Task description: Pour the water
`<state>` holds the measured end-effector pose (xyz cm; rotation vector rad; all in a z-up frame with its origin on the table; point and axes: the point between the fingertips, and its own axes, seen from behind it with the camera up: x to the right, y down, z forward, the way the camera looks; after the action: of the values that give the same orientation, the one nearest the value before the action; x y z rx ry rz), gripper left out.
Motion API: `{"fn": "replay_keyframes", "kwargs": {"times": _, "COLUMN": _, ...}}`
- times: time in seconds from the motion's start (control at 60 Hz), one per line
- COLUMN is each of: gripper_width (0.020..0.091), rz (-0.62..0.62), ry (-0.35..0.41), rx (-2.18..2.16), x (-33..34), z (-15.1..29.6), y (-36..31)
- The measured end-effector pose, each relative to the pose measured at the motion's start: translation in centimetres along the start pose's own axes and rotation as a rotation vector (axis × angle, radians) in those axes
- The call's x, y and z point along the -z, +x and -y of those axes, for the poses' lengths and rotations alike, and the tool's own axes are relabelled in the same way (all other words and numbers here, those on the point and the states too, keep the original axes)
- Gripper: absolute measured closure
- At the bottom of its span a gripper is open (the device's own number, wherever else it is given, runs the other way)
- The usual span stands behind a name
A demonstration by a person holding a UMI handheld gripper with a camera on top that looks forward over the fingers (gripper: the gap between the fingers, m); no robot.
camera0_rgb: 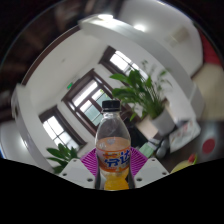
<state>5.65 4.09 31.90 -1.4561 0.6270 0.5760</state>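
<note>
Upright, capped bottle [114,143] of orange drink, clamped in the tool [114,172], potted plant [143,90] beyond.

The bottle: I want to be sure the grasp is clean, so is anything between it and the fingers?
Nothing visible is in the way. The bottle, with a black cap and orange drink inside, stands upright between the fingers, right against their pink pads. Potted plants and windows lie well beyond it.
</note>
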Motion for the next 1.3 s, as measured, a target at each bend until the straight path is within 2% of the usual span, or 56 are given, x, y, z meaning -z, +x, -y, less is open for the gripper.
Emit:
{"fn": "replay_keyframes", "kwargs": {"times": 0.067, "gripper_width": 0.0725, "rz": -0.037, "ry": 0.015, "rx": 0.214, "x": -0.3, "z": 1.8, "y": -0.4}}
{"fn": "replay_keyframes", "kwargs": {"times": 0.2, "gripper_width": 0.0721, "rz": -0.146, "ry": 0.100, "rx": 0.538, "x": -0.2, "z": 7.4, "y": 1.5}}
{"fn": "replay_keyframes", "kwargs": {"times": 0.217, "gripper_width": 0.0704, "rz": -0.163, "ry": 0.106, "rx": 0.568, "x": -0.2, "z": 8.0, "y": 2.0}}
{"fn": "replay_keyframes", "kwargs": {"times": 0.4, "gripper_width": 0.0707, "rz": -0.374, "ry": 0.127, "rx": 0.690, "x": 0.9, "z": 12.5, "y": 11.6}}
{"fn": "replay_keyframes", "kwargs": {"times": 0.667, "gripper_width": 0.0708, "rz": -0.553, "ry": 0.051, "rx": 0.665, "x": 1.3, "z": 11.3, "y": 26.6}}
{"fn": "replay_keyframes", "kwargs": {"times": 0.933, "gripper_width": 0.0703, "rz": -0.552, "ry": -0.071, "rx": 0.656, "x": 0.9, "z": 5.3, "y": 33.5}}
{"fn": "replay_keyframes", "kwargs": {"times": 0.967, "gripper_width": 0.0703, "rz": -0.539, "ry": -0.037, "rx": 0.667, "x": 0.9, "z": 5.7, "y": 33.2}}
{"fn": "replay_keyframes", "kwargs": {"times": 1.033, "gripper_width": 0.0705, "rz": -0.527, "ry": -0.035, "rx": 0.684, "x": 1.1, "z": 5.6, "y": 33.0}}
{"fn": "replay_keyframes", "kwargs": {"times": 1.133, "gripper_width": 0.0673, "rz": -0.513, "ry": -0.021, "rx": 0.682, "x": 1.3, "z": 5.7, "y": 32.8}}
{"fn": "replay_keyframes", "kwargs": {"times": 1.3, "gripper_width": 0.0555, "rz": -0.503, "ry": -0.011, "rx": 0.609, "x": 1.7, "z": 5.4, "y": 32.9}}
